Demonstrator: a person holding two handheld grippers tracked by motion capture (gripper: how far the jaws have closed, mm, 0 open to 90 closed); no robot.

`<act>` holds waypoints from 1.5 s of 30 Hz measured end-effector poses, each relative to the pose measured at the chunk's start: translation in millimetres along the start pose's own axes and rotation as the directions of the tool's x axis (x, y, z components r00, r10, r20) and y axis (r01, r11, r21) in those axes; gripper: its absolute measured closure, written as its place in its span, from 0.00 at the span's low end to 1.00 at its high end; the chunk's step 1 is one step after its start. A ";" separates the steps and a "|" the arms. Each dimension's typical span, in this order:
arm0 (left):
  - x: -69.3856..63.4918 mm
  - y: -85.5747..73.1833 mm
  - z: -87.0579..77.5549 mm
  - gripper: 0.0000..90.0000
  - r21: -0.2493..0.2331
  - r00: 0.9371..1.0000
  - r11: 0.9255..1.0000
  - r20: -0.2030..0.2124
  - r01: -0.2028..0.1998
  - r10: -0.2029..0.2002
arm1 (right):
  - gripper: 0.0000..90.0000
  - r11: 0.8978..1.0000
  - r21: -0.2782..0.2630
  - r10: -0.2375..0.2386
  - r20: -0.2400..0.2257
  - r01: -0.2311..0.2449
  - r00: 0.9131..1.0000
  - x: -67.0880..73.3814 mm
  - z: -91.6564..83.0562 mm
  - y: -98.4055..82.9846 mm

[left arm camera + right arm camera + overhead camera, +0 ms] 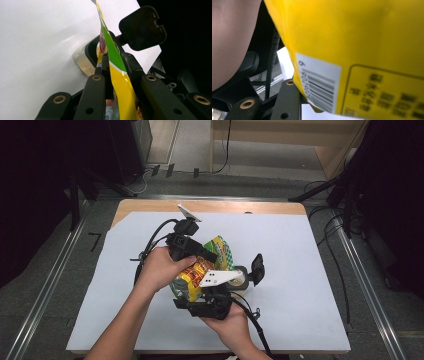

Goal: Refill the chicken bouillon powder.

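holding a yellow snack bag (197,275) up between both grippers over the white sheet (300,285).
left gripper (113,62) pinches the bag's top edge; right gripper (207,302) clamps its lower end. next is likely pulling it open, needing a firm grip. the bag looks sealed, contents unseen. a black lidded jar (250,272) sits just beside it.

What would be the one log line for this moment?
left tongs: shut on snack bag | right tongs: gripping same bag | tape roll: on table

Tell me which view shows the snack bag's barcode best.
Right gripper view: the barcode sits close on the yellow snack bag. The left gripper view gives the bag edge-on; the high view shows its front, no barcode.
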State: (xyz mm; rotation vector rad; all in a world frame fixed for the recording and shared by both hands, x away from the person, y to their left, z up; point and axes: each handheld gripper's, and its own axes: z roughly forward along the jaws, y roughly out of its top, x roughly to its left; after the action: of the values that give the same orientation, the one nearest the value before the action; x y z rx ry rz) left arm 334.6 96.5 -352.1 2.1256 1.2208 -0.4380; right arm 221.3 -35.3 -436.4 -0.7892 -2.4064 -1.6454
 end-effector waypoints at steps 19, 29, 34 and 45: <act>-0.7 1.4 -0.2 0.91 0.002 1.000 1.000 0.001 -0.001 0.001 | 0.72 1.000 -0.014 0.022 -0.007 -0.022 1.000 -0.2 -1.2 -0.5; -3.9 1.4 -1.0 0.91 -0.010 1.000 1.000 -0.002 0.000 0.000 | 0.72 1.000 -0.012 0.025 -0.011 -0.025 1.000 0.1 -4.0 0.6; -4.6 0.9 -2.5 0.91 -0.009 1.000 1.000 -0.012 -0.004 0.004 | 0.73 0.999 -0.014 0.031 -0.020 -0.031 0.999 1.0 -3.7 1.7; -4.8 1.4 0.9 0.91 -0.002 1.000 1.000 -0.014 -0.006 0.006 | 0.72 0.999 -0.013 0.032 -0.015 -0.032 0.999 -0.5 -3.5 -0.9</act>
State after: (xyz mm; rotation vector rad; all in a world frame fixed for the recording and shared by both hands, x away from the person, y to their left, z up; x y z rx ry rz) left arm 333.3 92.3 -349.5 2.1334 1.2217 -0.4204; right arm 220.7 -38.8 -436.0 -0.8100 -2.3632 -1.6506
